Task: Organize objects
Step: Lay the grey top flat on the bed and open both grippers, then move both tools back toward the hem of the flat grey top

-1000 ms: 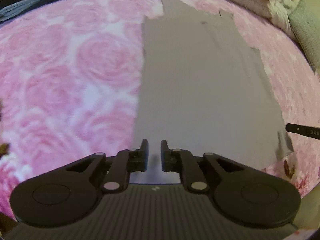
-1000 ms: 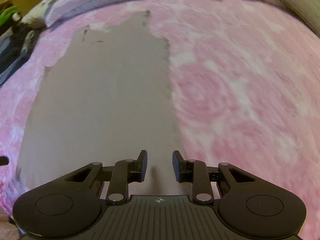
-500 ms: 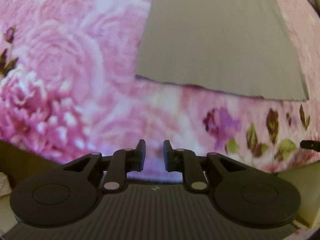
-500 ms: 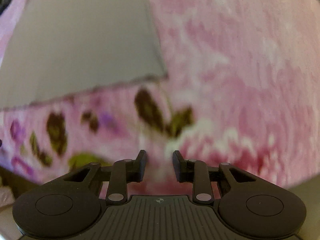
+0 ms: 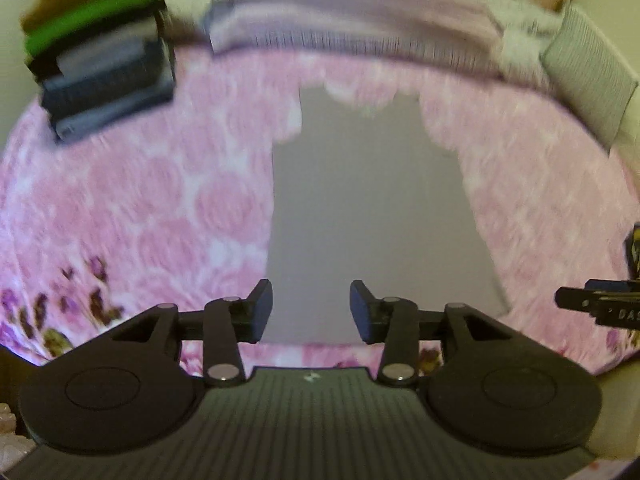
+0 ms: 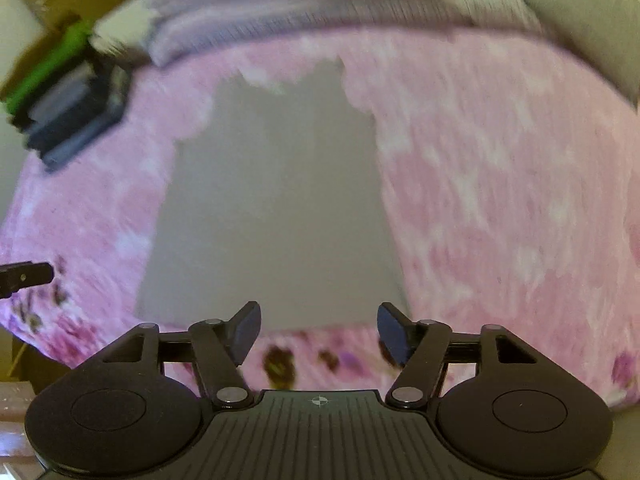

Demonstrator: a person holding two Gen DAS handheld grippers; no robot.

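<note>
now both the left gripper [image 5: 311, 308] and right gripper [image 6: 319, 334] are lifting away with jaws opening and nothing between them, leaving the grey garment [image 5: 372, 216] lying flat on the pink bedspread [image 5: 160, 208].

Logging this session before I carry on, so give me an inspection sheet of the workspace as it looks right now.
Surface: pink rose-print bedspread, blurred.
Job's things: flat grey fabric garment spread on it; folded dark and green clothes stack at far left.
Clutter: rumpled pale lilac bedding along the far edge.
Grippers: left gripper and right gripper above the garment's near edge, jaws opening, nothing between them.
Cables: nothing seen.
Surroundings: cream wall.
</note>
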